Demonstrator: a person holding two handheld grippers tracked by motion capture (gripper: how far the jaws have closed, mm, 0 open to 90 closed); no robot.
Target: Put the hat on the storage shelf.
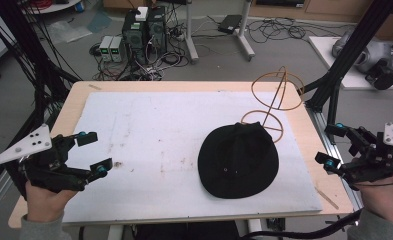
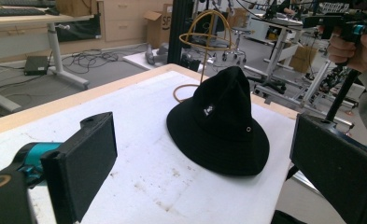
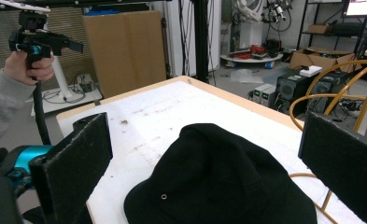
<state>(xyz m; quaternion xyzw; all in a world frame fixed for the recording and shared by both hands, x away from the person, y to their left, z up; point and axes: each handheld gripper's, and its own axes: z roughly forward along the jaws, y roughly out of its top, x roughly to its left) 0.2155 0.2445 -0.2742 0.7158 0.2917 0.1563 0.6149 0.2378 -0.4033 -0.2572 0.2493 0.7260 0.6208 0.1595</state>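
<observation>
Table: white mat on your table [image 1: 149, 145].
Hat: black hat [image 1: 238, 160] lies near right edge, touching wire stand [image 1: 276, 100].
Left claw [image 1: 95, 151]: gaping, empty, left edge.
Right claw [image 1: 331, 145]: gaping, empty, right edge.

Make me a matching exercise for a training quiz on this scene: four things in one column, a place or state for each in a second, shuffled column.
Things:
1. black hat
2. wire hat stand
3. left gripper
4. right gripper

Places or states:
A. open, held off the table's right edge
B. upright at the far right of the white board
C. lying on the board, brim down
D. open, over the board's left edge

Pairs: 1-C, 2-B, 3-D, 4-A
</observation>
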